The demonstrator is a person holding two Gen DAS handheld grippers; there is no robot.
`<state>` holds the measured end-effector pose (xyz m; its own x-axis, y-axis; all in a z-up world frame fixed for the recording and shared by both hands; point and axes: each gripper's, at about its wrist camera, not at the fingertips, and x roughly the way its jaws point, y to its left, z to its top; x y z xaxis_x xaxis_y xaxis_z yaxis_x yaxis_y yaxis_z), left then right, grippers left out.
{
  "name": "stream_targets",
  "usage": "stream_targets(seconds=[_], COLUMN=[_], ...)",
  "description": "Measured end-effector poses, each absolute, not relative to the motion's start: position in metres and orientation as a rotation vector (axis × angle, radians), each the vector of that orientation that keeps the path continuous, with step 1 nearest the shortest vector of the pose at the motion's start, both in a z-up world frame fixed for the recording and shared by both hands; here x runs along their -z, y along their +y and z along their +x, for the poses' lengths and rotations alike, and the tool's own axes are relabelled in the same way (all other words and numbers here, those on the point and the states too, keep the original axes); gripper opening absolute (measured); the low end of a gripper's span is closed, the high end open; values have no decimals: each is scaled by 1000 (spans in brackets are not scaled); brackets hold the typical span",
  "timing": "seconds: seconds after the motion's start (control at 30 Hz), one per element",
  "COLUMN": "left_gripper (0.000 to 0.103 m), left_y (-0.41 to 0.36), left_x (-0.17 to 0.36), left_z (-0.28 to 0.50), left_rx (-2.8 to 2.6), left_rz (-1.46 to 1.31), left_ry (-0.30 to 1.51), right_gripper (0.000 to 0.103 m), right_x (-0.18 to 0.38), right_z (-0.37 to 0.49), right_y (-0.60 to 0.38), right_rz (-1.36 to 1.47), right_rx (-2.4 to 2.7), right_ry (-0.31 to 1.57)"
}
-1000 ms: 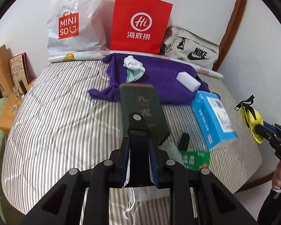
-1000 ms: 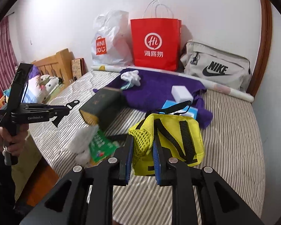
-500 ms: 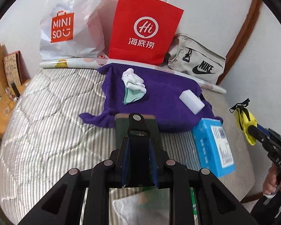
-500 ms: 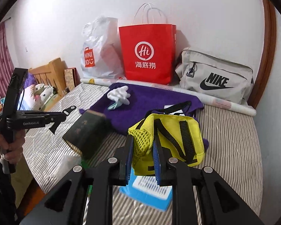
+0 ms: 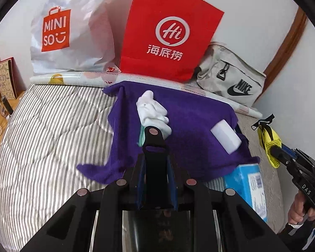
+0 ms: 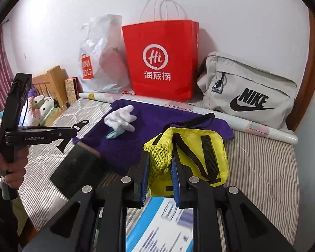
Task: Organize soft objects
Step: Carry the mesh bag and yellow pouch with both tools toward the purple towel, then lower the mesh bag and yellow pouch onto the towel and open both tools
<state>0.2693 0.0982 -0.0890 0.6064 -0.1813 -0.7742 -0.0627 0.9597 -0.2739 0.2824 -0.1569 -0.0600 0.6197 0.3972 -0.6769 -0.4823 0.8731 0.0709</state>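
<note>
My left gripper (image 5: 155,158) is shut on a flat black tab (image 5: 152,138) with a silver rivet. It hovers over the near edge of a purple towel (image 5: 199,126). On the towel lie a white cloth bundle (image 5: 153,111) and a white foam block (image 5: 225,136). My right gripper (image 6: 160,157) is shut on the mesh corner of a yellow pouch (image 6: 199,147) with black straps, held above the bed. In the right wrist view the left gripper (image 6: 72,131) hangs over a dark green book (image 6: 79,168) beside the towel (image 6: 119,147).
A red paper bag (image 5: 168,31), a white Miniso bag (image 5: 58,31) and a grey Nike bag (image 5: 231,79) stand along the wall behind a rolled sheet (image 5: 73,77). A blue box (image 6: 157,226) lies under the right gripper. The striped bedcover (image 5: 42,136) stretches left.
Both grippers have moved forward over the bed toward the wall. The dark book has slid under the left gripper's view, and the blue box now lies beneath the right gripper. Both grips are unchanged.
</note>
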Motion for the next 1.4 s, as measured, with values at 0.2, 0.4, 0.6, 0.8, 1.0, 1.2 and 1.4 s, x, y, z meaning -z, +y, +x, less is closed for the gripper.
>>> stream_targets(seconds=[0.2, 0.4, 0.6, 0.8, 1.0, 1.2, 1.4], left_gripper=[20, 20, 20, 20, 20, 20, 20], left_y=[108, 115, 115, 111, 108, 108, 110], left_x=[104, 112, 128, 140, 146, 150, 153], left_z=[296, 318, 334, 347, 352, 358, 360], left_rx=[38, 22, -9, -11, -2, 13, 23], left_rz=[-313, -328, -306, -291, -283, -292, -309], left_ry=[967, 991, 1029, 1057, 1062, 1070, 1085], right_gripper=[20, 20, 20, 20, 20, 21, 21], right_x=[75, 81, 89, 105, 119, 126, 130], right_z=[320, 343, 362, 379, 392, 408, 414], right_y=[-149, -139, -135, -128, -123, -120, -119], right_rz=[-131, -169, -190, -217, -238, -228, -213], right_rx=[-510, -509, -504, -510, -509, -516, -537], right_ry=[789, 797, 812, 853, 883, 908, 929])
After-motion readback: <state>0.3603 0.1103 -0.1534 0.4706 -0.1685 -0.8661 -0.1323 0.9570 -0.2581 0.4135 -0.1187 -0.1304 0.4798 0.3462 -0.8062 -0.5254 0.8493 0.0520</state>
